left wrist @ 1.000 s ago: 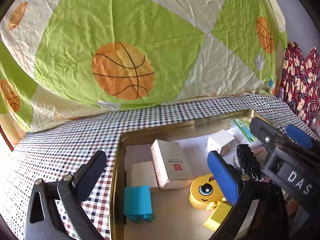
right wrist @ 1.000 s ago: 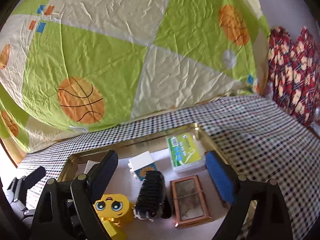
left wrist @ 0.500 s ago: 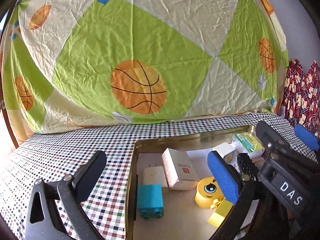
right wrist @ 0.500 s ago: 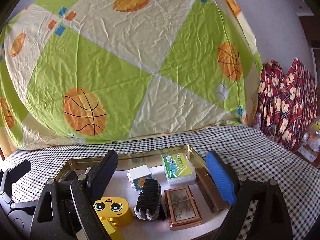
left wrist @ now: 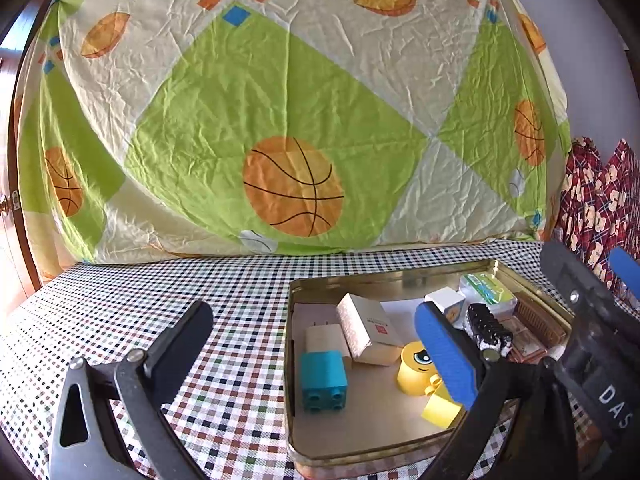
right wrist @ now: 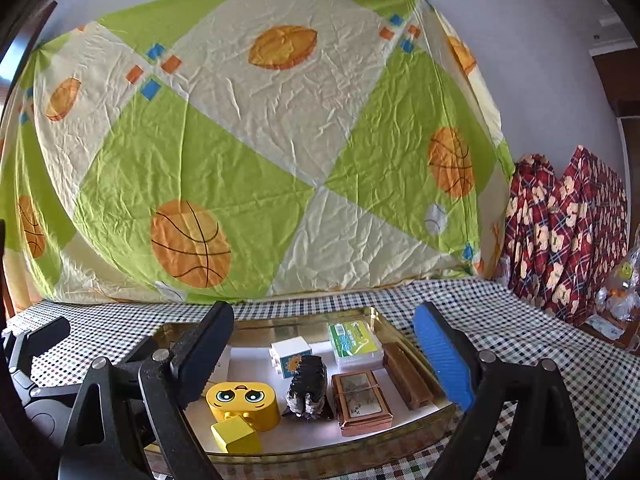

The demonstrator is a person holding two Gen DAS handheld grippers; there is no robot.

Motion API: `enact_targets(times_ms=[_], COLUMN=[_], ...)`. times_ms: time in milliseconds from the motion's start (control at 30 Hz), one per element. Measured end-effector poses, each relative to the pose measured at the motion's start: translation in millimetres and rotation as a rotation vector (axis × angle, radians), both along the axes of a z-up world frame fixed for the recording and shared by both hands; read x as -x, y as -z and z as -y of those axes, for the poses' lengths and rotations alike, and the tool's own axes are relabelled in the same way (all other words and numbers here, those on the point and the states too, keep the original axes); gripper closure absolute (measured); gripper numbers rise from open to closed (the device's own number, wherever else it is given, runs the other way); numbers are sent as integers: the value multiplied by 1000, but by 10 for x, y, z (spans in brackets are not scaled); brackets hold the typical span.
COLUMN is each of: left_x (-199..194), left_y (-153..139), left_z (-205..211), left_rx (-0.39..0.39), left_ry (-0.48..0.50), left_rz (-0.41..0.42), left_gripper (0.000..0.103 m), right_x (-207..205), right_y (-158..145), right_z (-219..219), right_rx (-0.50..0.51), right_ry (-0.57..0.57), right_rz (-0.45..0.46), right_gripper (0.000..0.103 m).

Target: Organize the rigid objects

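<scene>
Fingers spread wide on the left gripper (left wrist: pixel 316 344), holding nothing, hovering over the checked bench (left wrist: pixel 200 288) just left of the gold tray (left wrist: pixel 360 458). Inside, left to right: teal block (left wrist: pixel 323 376), white box (left wrist: pixel 370 330), yellow face toy (right wrist: pixel 242 400), black ridged piece (right wrist: pixel 308 386), copper case (right wrist: pixel 362 402), its long axis running away from us. Right gripper (right wrist: pixel 326 356) is opening, nothing between its fingers, and it's the nearer one to that right-hand group, I'd say. Only the left view shows the teal block; only the right view shows the copper case clearly.
</scene>
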State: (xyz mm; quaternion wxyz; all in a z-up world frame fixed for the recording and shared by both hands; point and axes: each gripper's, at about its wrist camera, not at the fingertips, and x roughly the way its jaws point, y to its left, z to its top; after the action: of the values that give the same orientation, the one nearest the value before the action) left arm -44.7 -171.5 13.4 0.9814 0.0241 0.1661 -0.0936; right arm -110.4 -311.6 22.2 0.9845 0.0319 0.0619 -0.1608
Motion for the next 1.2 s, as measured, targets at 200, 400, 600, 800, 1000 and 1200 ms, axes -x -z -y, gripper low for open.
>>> enact_targets(times_ms=[200, 400, 600, 800, 1000, 1200], left_x=[54, 53, 75, 99, 101, 113], left_y=[-6, -14, -20, -28, -29, -34], left_z=[-18, -13, 18, -2, -18, -1], left_rx=[10, 6, -13, -10, -7, -17], left_ry=[-2, -8, -14, -18, -30, -23], left_rz=[19, 23, 35, 46, 42, 48], left_gripper=[1, 1, 1, 1, 1, 1], right_x=[96, 163, 174, 185, 190, 188], right_y=[-37, -55, -62, -58, -53, -54], right_z=[-28, -17, -41, -1, 4, 4], right_rx=[18, 17, 32, 16, 23, 23], right_ry=[33, 46, 68, 82, 83, 83], right_rz=[41, 74, 78, 80, 77, 75], right_gripper=[4, 1, 1, 1, 1, 1])
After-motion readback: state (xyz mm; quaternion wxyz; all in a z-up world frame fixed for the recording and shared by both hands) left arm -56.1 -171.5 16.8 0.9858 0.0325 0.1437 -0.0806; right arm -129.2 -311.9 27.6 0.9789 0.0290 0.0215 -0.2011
